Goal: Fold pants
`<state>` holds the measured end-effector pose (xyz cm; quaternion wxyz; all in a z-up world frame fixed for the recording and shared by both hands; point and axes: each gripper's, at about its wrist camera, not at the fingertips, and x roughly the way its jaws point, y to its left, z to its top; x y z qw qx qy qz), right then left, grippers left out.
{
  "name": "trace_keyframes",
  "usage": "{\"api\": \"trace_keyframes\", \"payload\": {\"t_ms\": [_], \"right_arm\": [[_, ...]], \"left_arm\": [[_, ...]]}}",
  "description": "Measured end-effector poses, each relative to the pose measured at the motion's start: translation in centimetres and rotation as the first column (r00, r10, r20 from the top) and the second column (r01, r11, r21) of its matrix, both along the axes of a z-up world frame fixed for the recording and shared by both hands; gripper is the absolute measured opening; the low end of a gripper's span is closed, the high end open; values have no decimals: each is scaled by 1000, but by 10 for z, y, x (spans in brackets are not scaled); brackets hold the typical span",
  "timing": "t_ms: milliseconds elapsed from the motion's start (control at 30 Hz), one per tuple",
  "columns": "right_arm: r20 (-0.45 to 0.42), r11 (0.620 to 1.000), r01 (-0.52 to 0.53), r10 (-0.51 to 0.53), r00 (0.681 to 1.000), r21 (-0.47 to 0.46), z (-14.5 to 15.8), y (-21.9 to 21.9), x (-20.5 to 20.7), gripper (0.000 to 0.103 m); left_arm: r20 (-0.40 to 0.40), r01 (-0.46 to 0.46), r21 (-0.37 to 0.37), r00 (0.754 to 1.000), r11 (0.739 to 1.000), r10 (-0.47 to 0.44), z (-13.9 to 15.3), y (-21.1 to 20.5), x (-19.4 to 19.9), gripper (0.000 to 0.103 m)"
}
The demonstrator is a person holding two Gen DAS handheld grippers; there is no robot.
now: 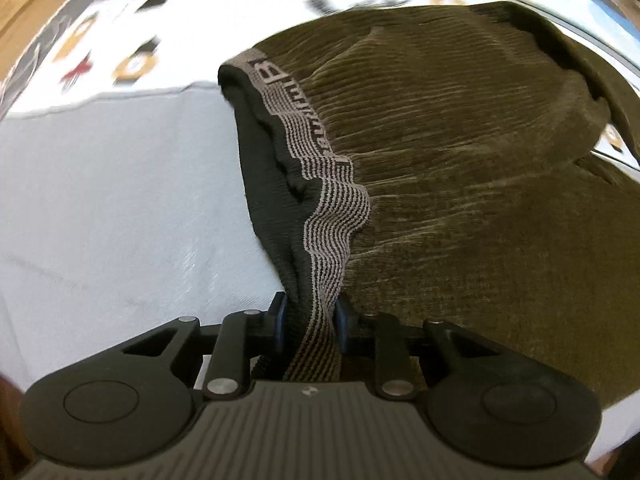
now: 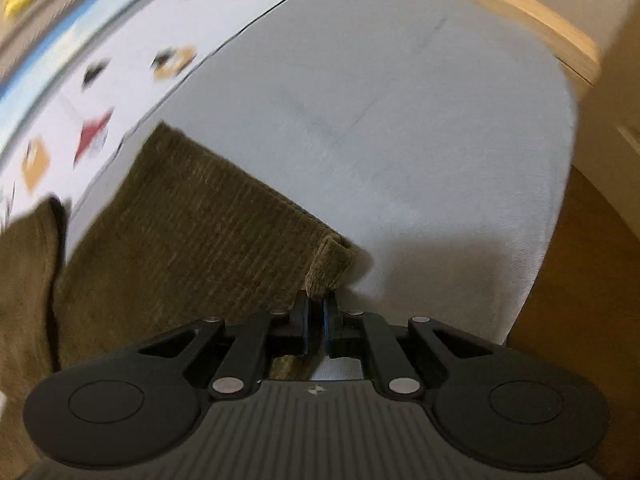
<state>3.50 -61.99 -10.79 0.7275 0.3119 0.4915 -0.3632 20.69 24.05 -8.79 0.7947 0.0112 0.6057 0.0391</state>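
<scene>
Holding olive pants (image 1: 460, 184) at both ends over a pale sheet (image 1: 120, 208). Left gripper (image 1: 309, 312) clamped on the striped waistband (image 1: 332, 216); right gripper (image 2: 317, 312) pinched nearly closed on a cuff corner (image 2: 330, 266). Looks like early going: fabric bunched and part lifted, no neat fold visible yet, so pretty much all the folding left. Patterned blanket (image 1: 120, 40) beyond the sheet, wood frame (image 2: 520, 12) at the edge.
</scene>
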Motion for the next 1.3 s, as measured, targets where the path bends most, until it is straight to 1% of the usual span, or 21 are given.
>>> {"api": "trace_keyframes", "payload": {"t_ms": [33, 133, 200, 267, 333, 500, 567, 633, 700, 733, 767, 833, 867, 900, 933, 967, 1033, 1100, 1133, 1200, 1300], "right_arm": [[-26, 1000, 4, -4, 1000, -1, -2, 0, -1, 6], [-46, 995, 89, -88, 995, 39, -8, -11, -14, 7], [-65, 993, 113, -111, 992, 27, -7, -13, -16, 7], [-76, 992, 123, -122, 990, 9, -5, -10, -15, 7], [-78, 990, 141, -140, 987, 6, -3, -8, -17, 8], [-89, 977, 214, -212, 973, 12, -8, -10, -23, 9], [-91, 978, 211, -209, 974, 12, -8, -13, -24, 9], [-50, 982, 186, -186, 981, 10, -8, -13, -14, 9], [-44, 988, 152, -153, 987, -20, -2, -11, -8, 11], [-38, 988, 154, -155, 987, -30, 1, -11, -8, 18], [-34, 985, 165, -167, 985, -54, 5, -9, -8, 20], [-44, 968, 179, -189, 981, -174, 18, -6, -7, 28], [-48, 953, 179, -197, 979, -245, 25, -5, -6, 31], [-43, 932, 186, -209, 977, -312, 34, -2, -4, 35], [-30, 916, 191, -215, 976, -354, 40, 0, -2, 35], [-8, 906, 189, -207, 978, -378, 46, 3, 2, 35], [71, 916, 161, -145, 987, -368, 53, 12, 11, 35], [151, 931, 106, -56, 987, -348, 58, 26, 27, 35], [185, 939, 66, -2, 983, -337, 61, 34, 36, 35], [258, 962, -38, 111, 960, -272, 65, 51, 58, 35], [365, 977, -198, 215, 906, -83, 60, 76, 91, 35]], "left_arm": [[0, -9, -21, 1000, 1000, 9, 0, 4, -1, 28], [13, 22, -28, 1000, 999, -22, 3, 3, 0, 32], [14, 22, -43, 1000, 999, -22, 5, 0, 0, 36], [23, 25, -30, 999, 999, -25, 7, -1, 1, 37], [52, 18, -20, 999, 1000, -17, 13, 0, 4, 39], [134, -48, -47, 989, 998, 54, 36, -1, 11, 42], [174, -53, -54, 983, 997, 61, 46, -5, 15, 45], [210, -51, -63, 976, 997, 63, 55, -12, 18, 50], [243, -35, -64, 969, 997, 50, 64, -24, 19, 54], [268, -20, -65, 963, 998, 37, 70, -32, 21, 55], [292, -7, -66, 956, 998, 25, 75, -37, 21, 55], [344, 21, -64, 939, 998, 2, 86, -53, 21, 55], [380, 34, -60, 925, 998, -8, 92, -63, 20, 55], [427, 44, -51, 904, 998, -18, 100, -73, 19, 55], [477, 59, -38, 879, 998, -34, 108, -83, 17, 55], [515, 77, -26, 856, 997, -53, 114, -93, 16, 55], [575, 109, -6, 814, 994, -86, 125, -117, 18, 55], [600, 130, -14, 794, 991, -96, 130, -138, 22, 55], [604, 146, -31, 791, 989, -98, 131, -148, 25, 55], [600, 182, -47, 792, 982, -118, 129, -170, 33, 55], [555, 231, -61, 816, 971, -160, 116, -200, 49, 55]]}}
